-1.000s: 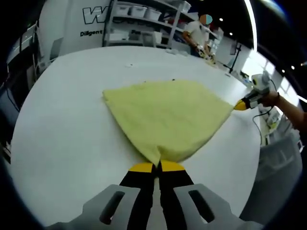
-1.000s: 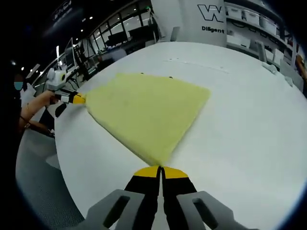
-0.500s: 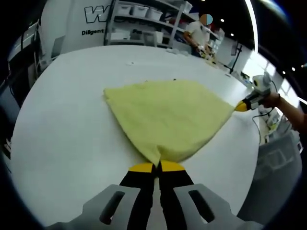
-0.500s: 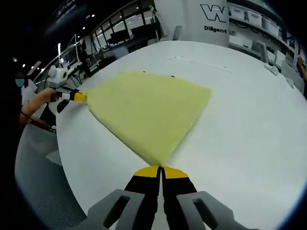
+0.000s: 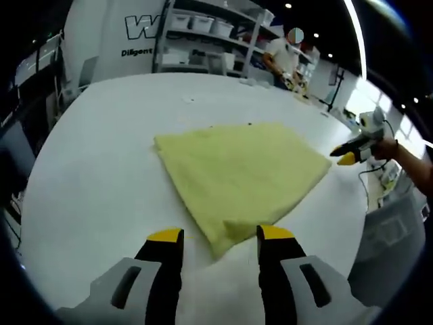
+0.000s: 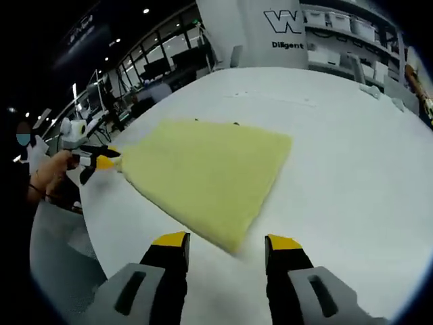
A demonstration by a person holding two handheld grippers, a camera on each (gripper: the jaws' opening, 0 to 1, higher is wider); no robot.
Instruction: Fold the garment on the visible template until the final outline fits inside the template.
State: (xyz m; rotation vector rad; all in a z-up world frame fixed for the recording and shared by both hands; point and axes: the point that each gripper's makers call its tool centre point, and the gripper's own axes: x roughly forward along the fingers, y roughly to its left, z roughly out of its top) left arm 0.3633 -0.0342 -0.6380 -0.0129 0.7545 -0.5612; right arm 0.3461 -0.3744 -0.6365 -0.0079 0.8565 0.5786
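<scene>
Both the left gripper [image 5: 220, 235] and the right gripper [image 6: 226, 242] have just spread apart and dropped the yellow garment [image 5: 240, 175], which lies flat mid-frame on the white desk [image 5: 101, 176], so this fold looks finished.

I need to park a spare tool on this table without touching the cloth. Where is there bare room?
Bare white table lies to the left of the yellow garment in the left gripper view, and beyond its far edge toward the shelves. The near edge is crowded: the left gripper and right gripper each straddle a garment corner.
</scene>
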